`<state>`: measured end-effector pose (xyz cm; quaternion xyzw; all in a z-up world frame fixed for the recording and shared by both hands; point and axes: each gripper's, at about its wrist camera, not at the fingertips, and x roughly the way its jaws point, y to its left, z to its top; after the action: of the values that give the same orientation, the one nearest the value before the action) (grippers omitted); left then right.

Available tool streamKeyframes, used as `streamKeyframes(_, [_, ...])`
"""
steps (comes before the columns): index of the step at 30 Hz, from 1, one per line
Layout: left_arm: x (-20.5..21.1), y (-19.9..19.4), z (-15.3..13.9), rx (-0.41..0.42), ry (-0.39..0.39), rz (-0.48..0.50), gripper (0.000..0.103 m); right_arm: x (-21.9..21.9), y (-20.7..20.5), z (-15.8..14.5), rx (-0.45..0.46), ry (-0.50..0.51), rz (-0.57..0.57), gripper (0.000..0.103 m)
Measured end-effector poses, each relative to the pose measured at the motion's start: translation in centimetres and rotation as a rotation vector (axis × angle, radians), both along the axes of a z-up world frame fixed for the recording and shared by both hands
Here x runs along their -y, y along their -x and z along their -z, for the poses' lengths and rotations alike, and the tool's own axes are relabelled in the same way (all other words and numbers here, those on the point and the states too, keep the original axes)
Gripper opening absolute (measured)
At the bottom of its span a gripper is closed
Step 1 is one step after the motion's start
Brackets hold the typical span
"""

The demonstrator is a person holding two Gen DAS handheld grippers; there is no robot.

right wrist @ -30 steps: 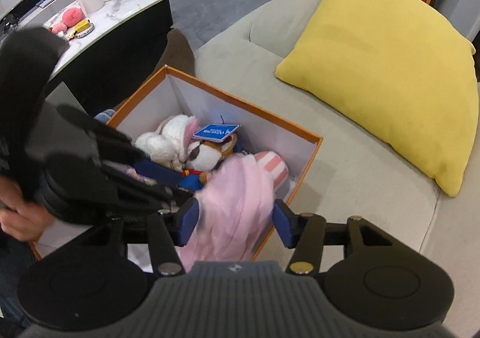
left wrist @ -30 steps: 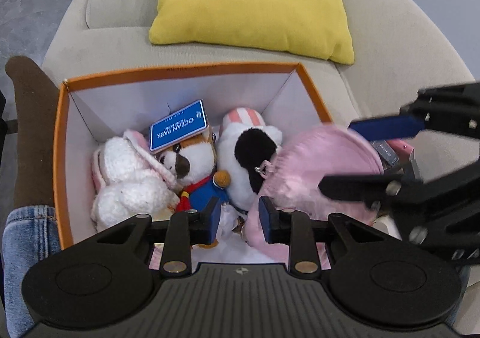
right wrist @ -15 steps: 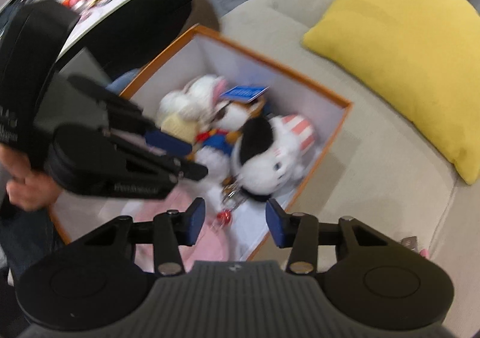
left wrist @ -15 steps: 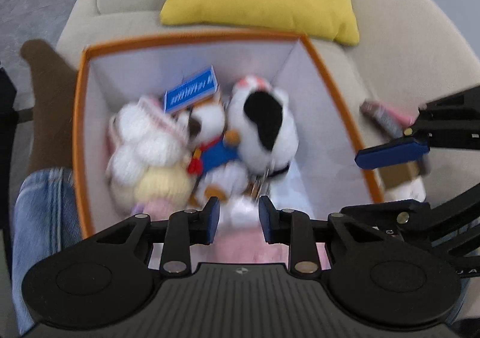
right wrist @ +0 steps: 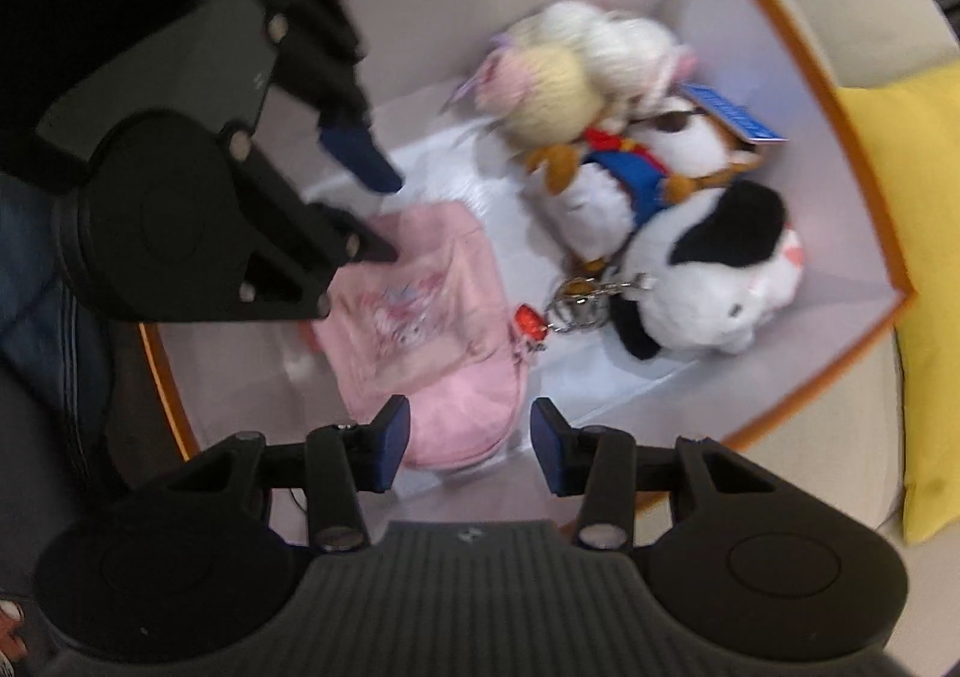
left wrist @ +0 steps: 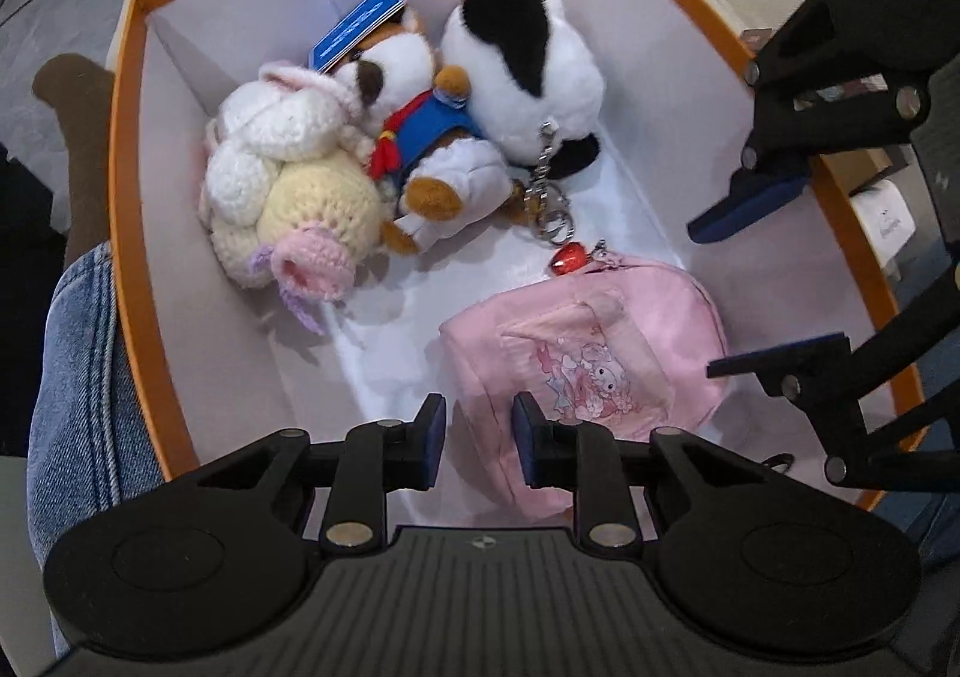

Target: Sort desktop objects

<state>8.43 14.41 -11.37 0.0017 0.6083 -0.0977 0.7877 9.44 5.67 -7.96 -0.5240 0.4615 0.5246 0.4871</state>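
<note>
- On the beige sofa [right wrist: 852, 17], the orange box [left wrist: 120, 149] holds plush toys [left wrist: 420, 125] at its far end
- Pink pouch [left wrist: 600, 353] lies in the near right corner
- Left tool [left wrist: 477, 440] and right tool [right wrist: 471, 452]: both spread, empty
- Best lifted straight up, clear of the pouch

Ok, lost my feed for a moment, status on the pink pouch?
Both grippers open, empty: left gripper, right gripper. Pink pouch lying in orange box, beside plush toys. Nothing blocking.
</note>
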Motion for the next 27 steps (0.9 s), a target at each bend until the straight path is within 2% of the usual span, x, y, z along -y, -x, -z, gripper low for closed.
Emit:
streamKeyframes(4, [-0.2, 0.4, 0.2, 0.006, -0.022, 0.013, 0.020, -0.7, -0.2, 1.2, -0.007, 0.052, -0.032, 0.056])
streamKeyframes(9, [-0.4, 0.5, 0.3, 0.009, -0.028, 0.013, 0.018, -1.0, -1.5, 2.3, -0.081, 0.062, 0.021, 0.057])
streamKeyframes(15, [-0.2, 0.8, 0.3, 0.024, -0.023, 0.024, 0.017, -1.0, -2.8, 4.2, -0.122, 0.084, 0.075, 0.054])
streamKeyframes(17, [-0.2, 0.9, 0.2, 0.028, -0.015, 0.020, 0.017, -0.9, -3.2, 4.8, -0.159, 0.095, 0.109, 0.038])
streamKeyframes(18, [-0.2, 0.9, 0.2, 0.030, -0.017, 0.020, 0.017, -0.9, -3.3, 4.9, -0.155, 0.094, 0.124, 0.035])
streamKeyframes(20, [-0.1, 1.0, 0.1, 0.037, -0.017, 0.019, 0.017, -0.6, -3.3, 4.5, -0.124, 0.077, 0.121, 0.022])
streamKeyframes(27, [-0.5, 1.4, -0.9, 0.077, 0.017, -0.004, 0.017, 1.0, -4.2, 0.0, -0.116, -0.015, 0.181, 0.014])
